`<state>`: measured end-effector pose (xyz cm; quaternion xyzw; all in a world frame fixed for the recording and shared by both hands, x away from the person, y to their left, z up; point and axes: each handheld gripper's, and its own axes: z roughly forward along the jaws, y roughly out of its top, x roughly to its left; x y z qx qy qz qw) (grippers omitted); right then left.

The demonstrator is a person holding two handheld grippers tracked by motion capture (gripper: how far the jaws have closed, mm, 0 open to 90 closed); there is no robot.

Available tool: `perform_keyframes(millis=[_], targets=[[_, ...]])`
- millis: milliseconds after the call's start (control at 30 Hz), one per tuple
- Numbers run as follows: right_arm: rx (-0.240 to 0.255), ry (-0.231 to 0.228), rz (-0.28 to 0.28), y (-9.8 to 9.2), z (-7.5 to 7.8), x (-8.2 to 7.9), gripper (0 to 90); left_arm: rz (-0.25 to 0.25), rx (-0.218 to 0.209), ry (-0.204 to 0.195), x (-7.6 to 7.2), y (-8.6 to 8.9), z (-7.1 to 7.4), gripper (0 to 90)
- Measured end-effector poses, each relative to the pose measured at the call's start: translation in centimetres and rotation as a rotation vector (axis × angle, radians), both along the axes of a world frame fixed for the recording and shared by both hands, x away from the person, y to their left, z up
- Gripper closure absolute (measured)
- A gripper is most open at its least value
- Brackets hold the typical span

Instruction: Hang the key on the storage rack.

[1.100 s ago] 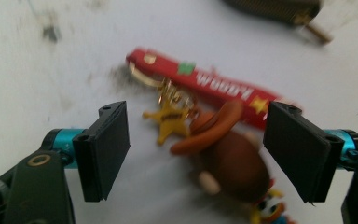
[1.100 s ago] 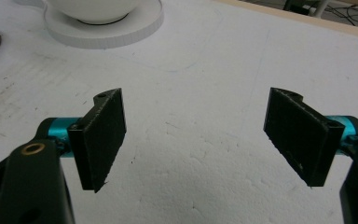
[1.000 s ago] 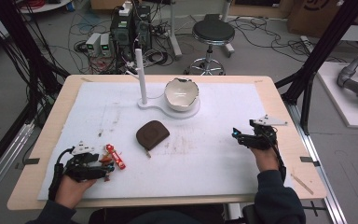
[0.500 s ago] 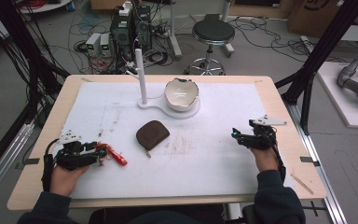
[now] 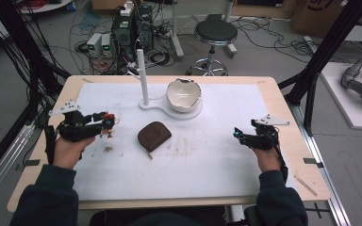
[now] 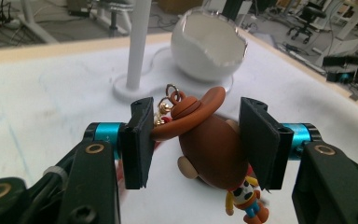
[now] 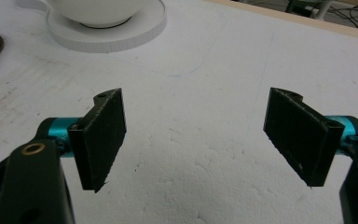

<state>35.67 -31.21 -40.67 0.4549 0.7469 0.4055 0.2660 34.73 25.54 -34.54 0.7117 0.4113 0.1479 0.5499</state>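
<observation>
Near the bench's (image 5: pixel 283 101) right edge, the right gripper (image 7: pixel 193 135) rests low over the white mat (image 5: pixel 217 160) with its jaws wide and nothing between them. Toward the left edge, the left gripper (image 6: pixel 193 140) is lifted off the mat and clamped on a small keychain figure (image 6: pixel 212 144) with a brown hat, gold ring uppermost; its jaws have just been closing on it. A brown pouch (image 5: pixel 153 135) lies mid-mat. Farther back stand a white post (image 5: pixel 143 77) and a cracked white bowl (image 5: pixel 184 94) on one shared white base.
</observation>
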Motion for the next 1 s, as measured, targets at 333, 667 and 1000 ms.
perform_keyframes(millis=[333,667,1000], targets=[[0.005,-0.007,0.005,0.0,0.1,0.1,21.1,-0.015,-0.028,-0.058,4.2,-1.8,4.2,46.9],[0.011,-0.012,0.009,0.0,0.1,0.2,21.2,-0.03,-0.077,-0.081,7.9,-3.1,6.4,46.9],[0.016,-0.011,0.011,0.0,0.1,0.3,21.2,-0.034,-0.119,-0.093,10.1,-4.4,7.9,46.9]])
